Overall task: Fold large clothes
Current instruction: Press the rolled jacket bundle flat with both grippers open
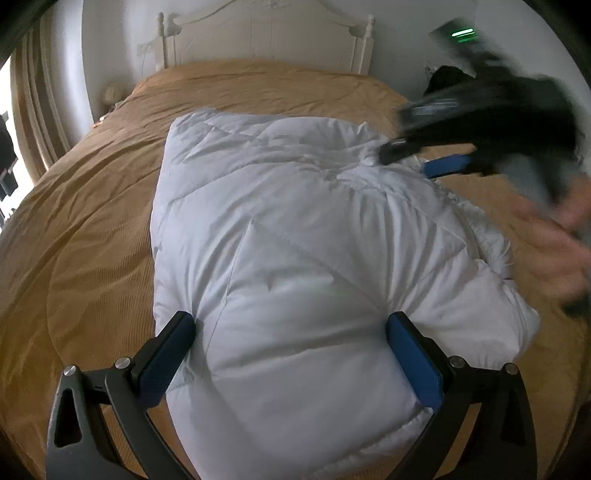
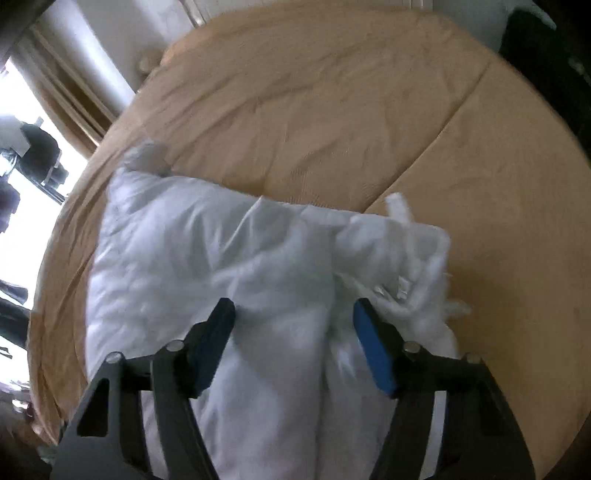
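A white quilted puffer jacket lies folded in a thick bundle on the tan bedspread. My left gripper is open, its blue pads on either side of the near end of the bundle. My right gripper is open over the jacket, with padded folds between its jaws. In the left wrist view the right gripper is blurred at the jacket's far right edge, with one finger above the fabric and one below.
The bed has a white headboard against the wall. Curtains and a bright window are at the left. A dark object sits beside the bed at the right. Bare bedspread lies beyond the jacket.
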Action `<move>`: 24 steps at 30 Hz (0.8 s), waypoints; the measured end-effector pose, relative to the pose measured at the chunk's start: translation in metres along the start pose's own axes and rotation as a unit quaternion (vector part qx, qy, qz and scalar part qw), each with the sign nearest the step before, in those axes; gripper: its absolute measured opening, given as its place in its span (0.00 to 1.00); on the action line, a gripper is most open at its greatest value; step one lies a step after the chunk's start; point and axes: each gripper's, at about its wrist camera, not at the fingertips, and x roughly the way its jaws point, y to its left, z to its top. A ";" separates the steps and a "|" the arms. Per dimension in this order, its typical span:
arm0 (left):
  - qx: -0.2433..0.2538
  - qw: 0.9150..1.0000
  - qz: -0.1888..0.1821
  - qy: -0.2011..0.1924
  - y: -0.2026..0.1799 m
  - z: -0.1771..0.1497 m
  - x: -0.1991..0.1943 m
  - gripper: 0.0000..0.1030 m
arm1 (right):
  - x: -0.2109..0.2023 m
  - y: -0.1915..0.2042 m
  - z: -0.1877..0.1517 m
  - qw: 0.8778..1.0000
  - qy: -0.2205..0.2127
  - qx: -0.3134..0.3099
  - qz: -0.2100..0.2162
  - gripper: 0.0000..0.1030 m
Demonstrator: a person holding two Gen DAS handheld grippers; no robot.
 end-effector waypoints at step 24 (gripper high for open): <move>-0.085 0.996 0.027 0.028 0.038 -0.012 -0.025 0.98 | -0.025 -0.061 -0.186 0.991 -0.029 0.113 0.068 0.97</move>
